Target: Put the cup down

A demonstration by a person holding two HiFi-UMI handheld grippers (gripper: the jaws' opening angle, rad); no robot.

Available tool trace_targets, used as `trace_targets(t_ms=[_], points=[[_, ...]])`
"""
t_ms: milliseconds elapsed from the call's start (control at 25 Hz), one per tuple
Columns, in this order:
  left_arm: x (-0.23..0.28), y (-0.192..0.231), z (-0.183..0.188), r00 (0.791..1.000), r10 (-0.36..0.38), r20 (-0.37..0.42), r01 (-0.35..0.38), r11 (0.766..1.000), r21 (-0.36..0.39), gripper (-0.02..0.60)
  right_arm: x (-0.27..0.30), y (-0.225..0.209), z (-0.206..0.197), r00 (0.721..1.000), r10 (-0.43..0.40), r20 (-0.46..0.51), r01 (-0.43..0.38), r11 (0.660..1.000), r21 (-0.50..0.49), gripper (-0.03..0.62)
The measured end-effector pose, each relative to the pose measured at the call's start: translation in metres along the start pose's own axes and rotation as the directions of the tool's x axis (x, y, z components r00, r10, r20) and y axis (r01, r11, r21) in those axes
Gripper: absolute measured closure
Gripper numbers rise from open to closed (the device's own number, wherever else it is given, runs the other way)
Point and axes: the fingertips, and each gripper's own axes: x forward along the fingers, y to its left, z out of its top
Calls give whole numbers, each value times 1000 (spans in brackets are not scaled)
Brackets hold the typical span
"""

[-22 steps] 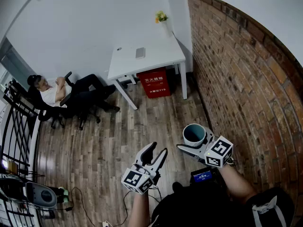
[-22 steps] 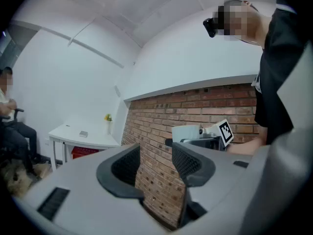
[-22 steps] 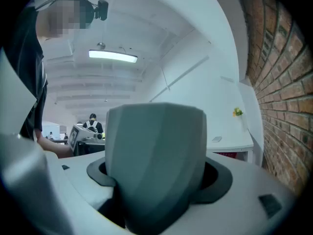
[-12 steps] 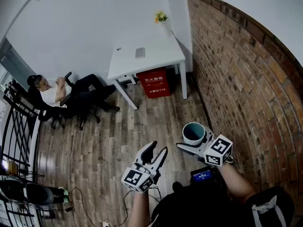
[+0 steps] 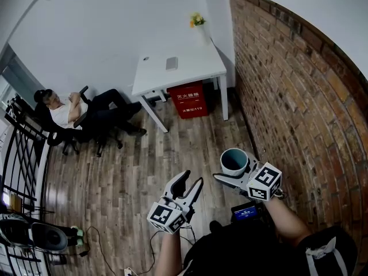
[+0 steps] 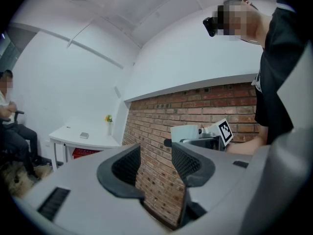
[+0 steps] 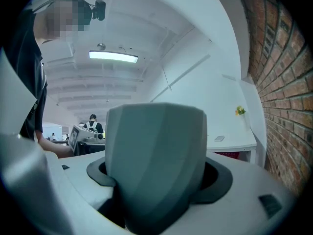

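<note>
A grey-white cup [image 5: 234,161] with a teal inside is held upright in the air, with my right gripper [image 5: 232,174] shut on its wall. In the right gripper view the cup [image 7: 155,160] fills the space between the jaws. My left gripper [image 5: 188,186] hangs lower and to the left, open, nothing between its fingers [image 6: 184,161]. From the left gripper view the cup [image 6: 185,133] and the right gripper's marker cube [image 6: 224,129] show against the brick wall. A white table [image 5: 150,76] stands far ahead in the corner.
On the table lie a small grey block [image 5: 171,63] and a vase of yellow flowers [image 5: 198,25]. A red box [image 5: 190,102] sits under it. The brick wall [image 5: 287,91] runs along the right. A person [image 5: 75,111] sits in an office chair at left. Wooden floor [image 5: 132,165] lies between.
The cup and right gripper have drifted very slightly left; the view has shifted a touch. The left gripper stays open.
</note>
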Motion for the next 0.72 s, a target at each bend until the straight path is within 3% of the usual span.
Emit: trace_targets(t_ms=[720], points=[[2,1,3,1000,4,-2,-4,1000,-11,379,-2,-7,4,1000,-24,-2,24,1000,9,197]])
